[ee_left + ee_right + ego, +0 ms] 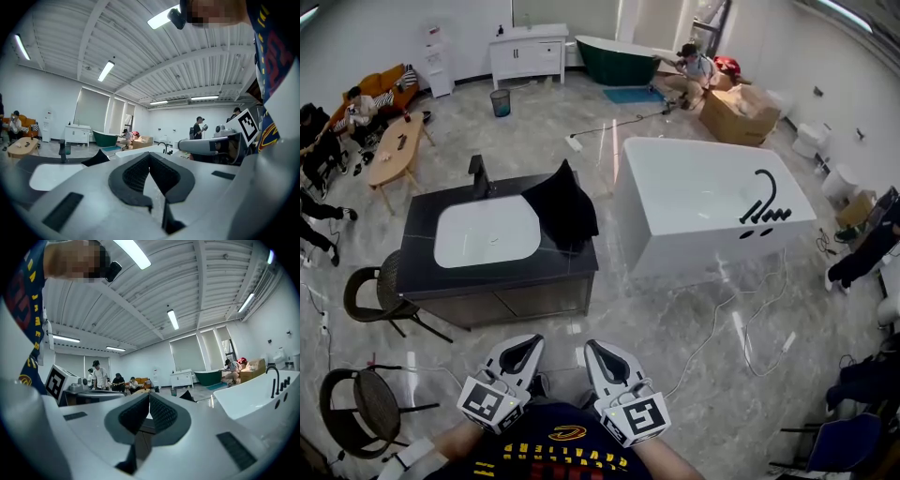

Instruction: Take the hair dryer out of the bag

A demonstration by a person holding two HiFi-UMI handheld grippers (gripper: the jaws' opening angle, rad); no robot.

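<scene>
**Bag on the far counter, dryer out of sight, both grippers shut**

Both grippers were held close to the person's body at the near edge of the head view, well apart from the task's things. The left gripper (528, 343) had its jaws pressed together with nothing between them. The right gripper (593, 347) was likewise closed and empty.

The soft black fabric bag (562, 208) sat slumped on the right end of the dark-topped vanity counter (425, 214), just right of the white oval basin (486, 231). The hair dryer did not show in any view; presumably it lay inside the bag.

The bag looked limp and would likely sag or drag if pulled, so one gripper would probably need to hold its mouth while the other reached in. A dryer is probably rigid, fairly light and smooth-shelled. Its handle would be the surest hold, and a trailing cord might snag.

From this far, the bag's opening and fastening could not be made out. In both gripper views the bag was only a small dark peak beyond the jaws.
</scene>
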